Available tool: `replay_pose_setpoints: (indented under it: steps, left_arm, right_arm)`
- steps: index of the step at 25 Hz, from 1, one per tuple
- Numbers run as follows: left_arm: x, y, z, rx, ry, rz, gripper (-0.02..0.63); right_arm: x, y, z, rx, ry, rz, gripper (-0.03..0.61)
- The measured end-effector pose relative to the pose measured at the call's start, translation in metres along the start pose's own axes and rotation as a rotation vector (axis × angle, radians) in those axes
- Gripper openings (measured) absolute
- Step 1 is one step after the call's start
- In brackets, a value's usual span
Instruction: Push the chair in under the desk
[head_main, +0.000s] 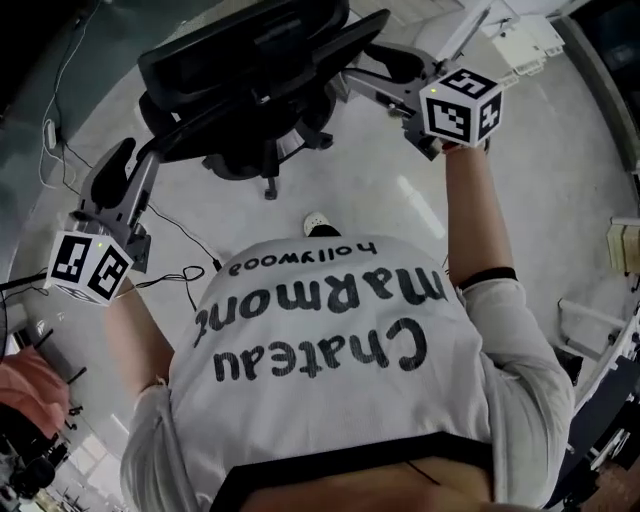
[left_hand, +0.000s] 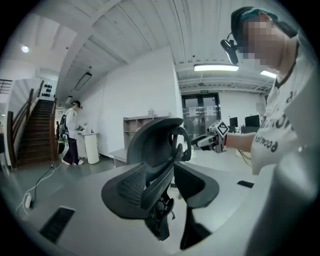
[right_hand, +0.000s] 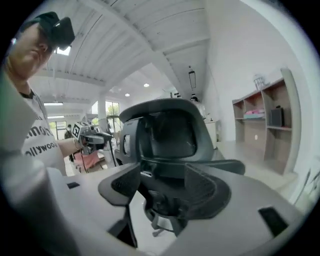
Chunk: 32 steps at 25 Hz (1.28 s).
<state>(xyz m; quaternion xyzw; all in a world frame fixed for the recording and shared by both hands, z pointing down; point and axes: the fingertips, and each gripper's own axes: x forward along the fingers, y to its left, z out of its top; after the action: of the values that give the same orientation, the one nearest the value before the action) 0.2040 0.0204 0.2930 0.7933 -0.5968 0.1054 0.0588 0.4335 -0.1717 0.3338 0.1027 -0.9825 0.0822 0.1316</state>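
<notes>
— Position of the office chair?
— Right in front of the person on the pale floor, backrest toward them, between the two grippers. No desk shows in the head view, so I judge the push has hardly begun.
— And the grippers?
— The left gripper has its jaws spread, with an edge of the backrest running between them. The right gripper is spread wide too, at the other side. Neither clamps anything, and I cannot tell whether the pads touch the chair.
— What could go wrong?
— With nothing clamped, a jaw may slide off the curved edge. Uneven pressure from one side would likely swivel the seat instead of rolling the chair base. And a black cable lies on the floor near the left gripper, where a caster could snag it.
</notes>
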Motion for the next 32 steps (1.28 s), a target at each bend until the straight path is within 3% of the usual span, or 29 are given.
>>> replay_pose_setpoints:
  steps: [2,6,9,13,15,18,20,25,32]
  left_arm:
    - [0.005,0.001,-0.002,0.065,0.062,-0.051,0.212]
    - [0.025,-0.011,-0.013,0.295,0.264,-0.07,0.23]
    - [0.047,-0.026,-0.028,0.434,0.397,-0.094,0.232]
    - [0.075,-0.025,-0.049,0.578,0.531,-0.034,0.23]
    - [0.08,-0.018,-0.06,0.639,0.616,-0.012,0.174]
    - [0.075,-0.014,-0.065,0.627,0.657,-0.035,0.172]
    - [0.075,-0.014,-0.065,0.629,0.659,-0.034,0.169]
    - [0.075,-0.007,-0.072,0.661,0.689,-0.002,0.174]
    - [0.037,0.039,-0.085,0.667,0.763,-0.011,0.188]
  right_arm:
    - [-0.009,-0.02,0.005,-0.083,0.074,-0.051,0.341]
    - [-0.023,-0.06,0.0,-0.263,0.294,-0.071,0.373]
    - [-0.02,-0.081,-0.001,-0.362,0.382,-0.053,0.377]
    - [0.003,-0.089,-0.009,-0.462,0.482,0.002,0.38]
    - [0.015,-0.09,-0.015,-0.566,0.559,0.009,0.38]
    - [0.03,-0.092,-0.022,-0.714,0.641,-0.009,0.377]
    - [0.037,-0.096,-0.021,-0.754,0.643,-0.059,0.308]
    - [0.037,-0.091,-0.026,-0.761,0.655,-0.138,0.301]
    - [0.047,-0.032,-0.026,-0.711,0.654,-0.175,0.282]
